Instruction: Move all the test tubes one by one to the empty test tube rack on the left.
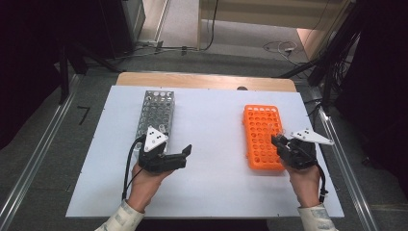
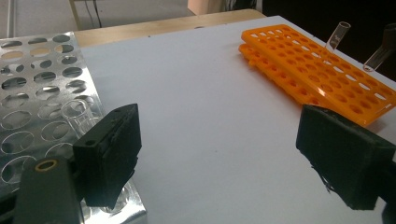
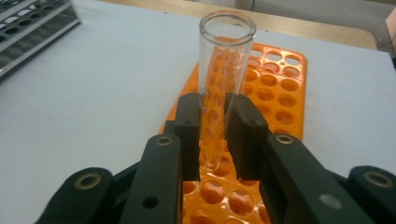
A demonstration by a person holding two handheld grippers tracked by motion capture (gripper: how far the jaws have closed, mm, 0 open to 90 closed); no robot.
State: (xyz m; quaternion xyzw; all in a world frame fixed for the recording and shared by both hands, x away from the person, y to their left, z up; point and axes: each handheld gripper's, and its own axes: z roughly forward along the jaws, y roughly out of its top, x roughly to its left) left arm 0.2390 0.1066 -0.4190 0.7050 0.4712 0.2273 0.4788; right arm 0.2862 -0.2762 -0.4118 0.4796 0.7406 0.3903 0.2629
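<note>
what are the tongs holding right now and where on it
The right tongs clamp a clear glass test tube by its lower half. The left tongs stand open, holding nothing.

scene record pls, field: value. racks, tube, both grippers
surface: white table top
metal rack: left side of the table, one clear tube in a near hole
orange rack: right side, lying flat, holes in view empty
test tube: clear, open end up, above the orange rack
right gripper: shut on the test tube, pads pressing on both sides
left gripper: jaws wide apart, nothing between them, beside the metal rack's near end
</note>
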